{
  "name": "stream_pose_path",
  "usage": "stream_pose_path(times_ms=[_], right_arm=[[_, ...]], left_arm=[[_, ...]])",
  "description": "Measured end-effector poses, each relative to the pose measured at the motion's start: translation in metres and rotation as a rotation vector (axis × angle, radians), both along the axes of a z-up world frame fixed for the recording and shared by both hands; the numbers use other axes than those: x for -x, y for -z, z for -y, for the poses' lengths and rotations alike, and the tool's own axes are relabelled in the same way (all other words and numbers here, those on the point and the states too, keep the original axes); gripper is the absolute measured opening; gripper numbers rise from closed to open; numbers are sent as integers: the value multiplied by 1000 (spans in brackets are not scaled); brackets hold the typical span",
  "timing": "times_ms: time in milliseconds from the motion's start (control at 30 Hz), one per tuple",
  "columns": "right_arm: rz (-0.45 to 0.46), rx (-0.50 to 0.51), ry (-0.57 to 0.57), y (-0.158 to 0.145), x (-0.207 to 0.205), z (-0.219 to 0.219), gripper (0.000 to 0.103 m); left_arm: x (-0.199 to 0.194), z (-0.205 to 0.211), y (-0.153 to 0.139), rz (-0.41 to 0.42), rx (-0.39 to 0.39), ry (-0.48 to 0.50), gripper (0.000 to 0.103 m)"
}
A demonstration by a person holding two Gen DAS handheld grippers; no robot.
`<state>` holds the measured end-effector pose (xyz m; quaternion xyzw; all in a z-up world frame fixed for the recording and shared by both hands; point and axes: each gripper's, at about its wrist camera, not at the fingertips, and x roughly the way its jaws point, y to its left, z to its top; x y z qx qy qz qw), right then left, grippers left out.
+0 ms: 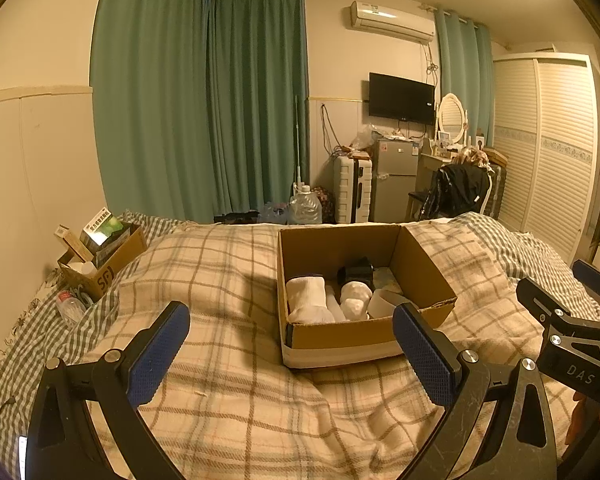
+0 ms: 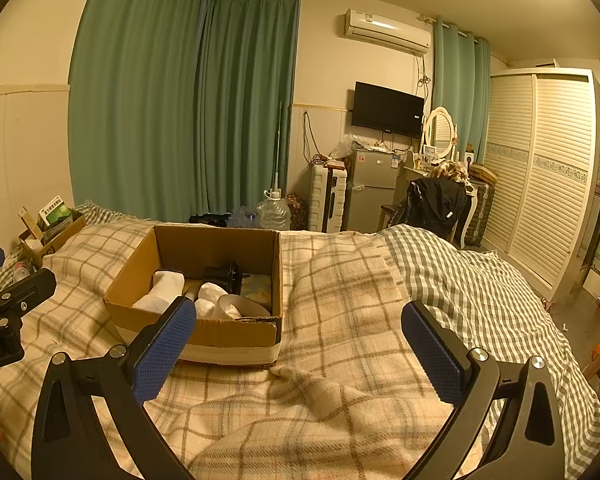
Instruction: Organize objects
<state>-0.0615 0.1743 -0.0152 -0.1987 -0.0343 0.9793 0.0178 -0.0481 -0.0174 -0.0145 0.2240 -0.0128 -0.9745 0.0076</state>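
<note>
An open cardboard box [image 1: 336, 240] stands on the plaid blanket of the bed; it also shows in the right wrist view [image 2: 216, 246]. Inside lie rolled white socks [image 1: 306, 298], a white lumpy item [image 1: 355, 298], a white tape roll [image 1: 384, 304] and a black round object [image 1: 356, 270]. My left gripper [image 1: 290, 354] is open and empty, held just before the box's near wall. My right gripper [image 2: 300, 354] is open and empty, over the blanket to the right of the box. Each gripper shows at the edge of the other's view.
A smaller cardboard box [image 1: 104, 256] with packets stands at the bed's left edge by the wall, a plastic bottle [image 1: 70, 308] beside it. A checked duvet [image 2: 480, 280] covers the bed's right side. Beyond the bed are a water jug, suitcase, fridge, chair and wardrobe.
</note>
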Motion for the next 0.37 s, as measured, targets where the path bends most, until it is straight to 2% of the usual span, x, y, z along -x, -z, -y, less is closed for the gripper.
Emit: stream_pose_path(times_ms=[367], right_arm=[[3,1,-1,1,0,-1,103]], left_arm=[[1,0,2,-1,-10,19,103]])
